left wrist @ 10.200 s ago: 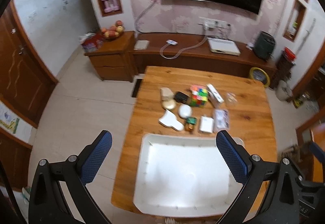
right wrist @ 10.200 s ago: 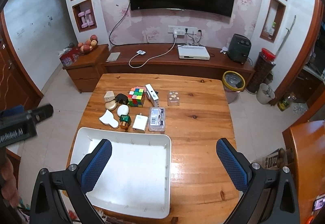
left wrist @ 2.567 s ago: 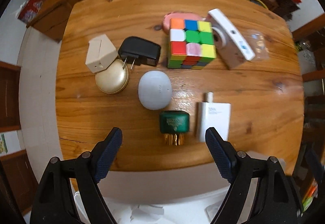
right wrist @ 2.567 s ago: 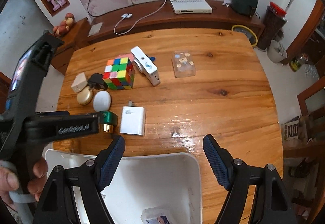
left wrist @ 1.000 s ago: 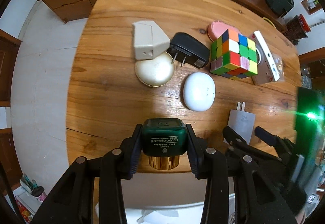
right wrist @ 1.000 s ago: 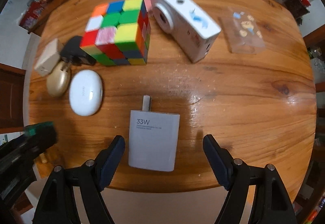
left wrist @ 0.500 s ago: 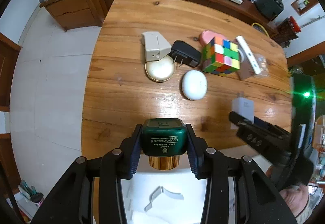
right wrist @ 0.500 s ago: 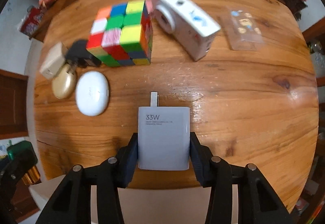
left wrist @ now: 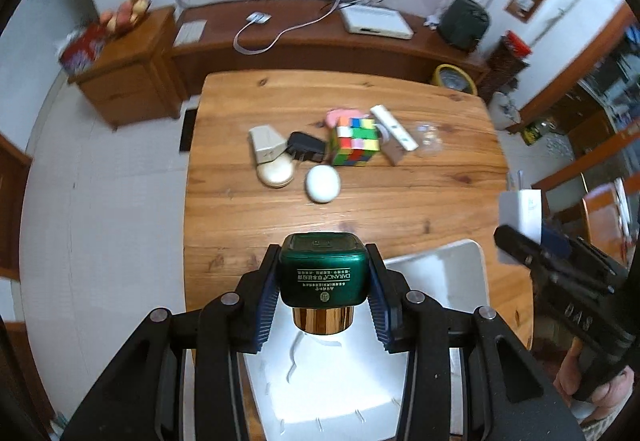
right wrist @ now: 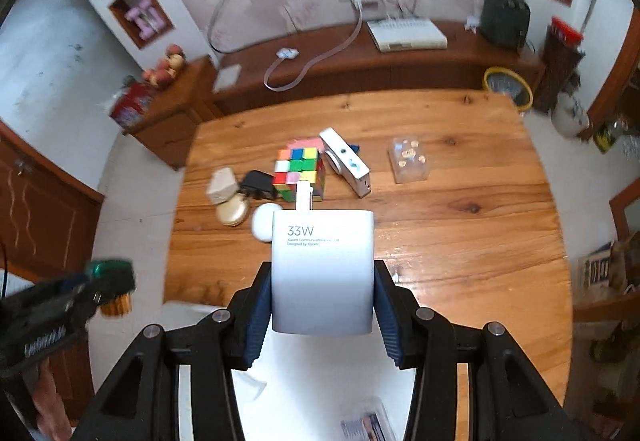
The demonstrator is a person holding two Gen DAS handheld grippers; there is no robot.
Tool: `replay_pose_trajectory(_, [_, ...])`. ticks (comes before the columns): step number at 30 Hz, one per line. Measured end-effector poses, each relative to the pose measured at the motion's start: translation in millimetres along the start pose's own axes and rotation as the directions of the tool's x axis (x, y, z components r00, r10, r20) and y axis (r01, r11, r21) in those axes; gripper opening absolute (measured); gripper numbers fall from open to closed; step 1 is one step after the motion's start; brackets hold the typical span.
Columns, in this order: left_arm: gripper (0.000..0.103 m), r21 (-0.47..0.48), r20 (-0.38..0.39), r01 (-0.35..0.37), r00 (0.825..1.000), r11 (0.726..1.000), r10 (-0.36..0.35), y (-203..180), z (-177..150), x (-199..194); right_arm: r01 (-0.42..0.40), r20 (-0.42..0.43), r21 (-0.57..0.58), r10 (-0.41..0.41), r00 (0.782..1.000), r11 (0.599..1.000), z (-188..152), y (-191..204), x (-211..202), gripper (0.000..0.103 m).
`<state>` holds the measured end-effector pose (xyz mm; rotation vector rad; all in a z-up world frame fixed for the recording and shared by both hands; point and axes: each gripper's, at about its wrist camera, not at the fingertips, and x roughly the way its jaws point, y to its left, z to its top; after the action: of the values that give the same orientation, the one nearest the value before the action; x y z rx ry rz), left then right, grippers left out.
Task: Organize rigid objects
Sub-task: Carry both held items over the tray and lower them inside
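Observation:
My left gripper is shut on a green jar with a gold base, held above the white tray. My right gripper is shut on a white 33W charger, held above the same tray. The charger also shows at the right of the left wrist view. The jar shows at the left of the right wrist view. On the table lie a colour cube, a white oval case, a gold round compact, a black plug, a beige box and a white camera.
A clear plastic box sits right of the camera. A pink item lies behind the cube. The tray holds a white flat piece and a clear case. A wooden TV bench stands beyond the table.
Both grippers have lifted and pulled back from the table toward the tray, each carrying its object. The right gripper closed on the charger half a second ago and has raised it.

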<state>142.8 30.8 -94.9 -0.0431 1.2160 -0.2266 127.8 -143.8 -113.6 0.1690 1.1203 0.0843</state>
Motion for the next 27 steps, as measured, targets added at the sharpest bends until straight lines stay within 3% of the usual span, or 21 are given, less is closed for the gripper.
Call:
replay_pose_trajectory(4, [0.043, 0.094, 0.003, 0.009, 1.0, 0.996, -0.009, -21.9, -15.4, -10.3, 0.007, 0.032, -0.062, -0.005, 0.999, 0.998, -23.7, 8.2, -30.7, 0.047])
replay_pose_trajectory(11, [0.043, 0.26, -0.055, 0.002, 0.998, 0.966, 0.012, -56.1, -45.8, 13.9, 0.051, 0.041, -0.161, -0.045, 0.998, 0.986, -71.2, 14.2, -36.5, 0.047])
replay_pose_trajectory(18, [0.043, 0.347, -0.153, -0.013, 0.986, 0.938, 0.07, -65.8, -75.1, 67.0, 0.044, -0.085, -0.144, -0.057, 0.995, 0.989, -110.7, 0.6, 9.7, 0.047])
replay_pose_trajectory(22, [0.043, 0.347, -0.212, -0.006, 0.974, 0.938, 0.085, -65.3, -88.4, 94.1, 0.036, -0.186, -0.108, -0.056, 0.981, 0.993, -130.4, -9.6, 45.1, 0.047])
replay_pose_trajectory(27, [0.043, 0.367, -0.245, -0.023, 0.962, 0.93, 0.12, -65.4, -99.9, 120.6, 0.038, -0.252, -0.093, -0.061, 0.966, 0.995, -144.1, -13.4, 72.9, 0.048])
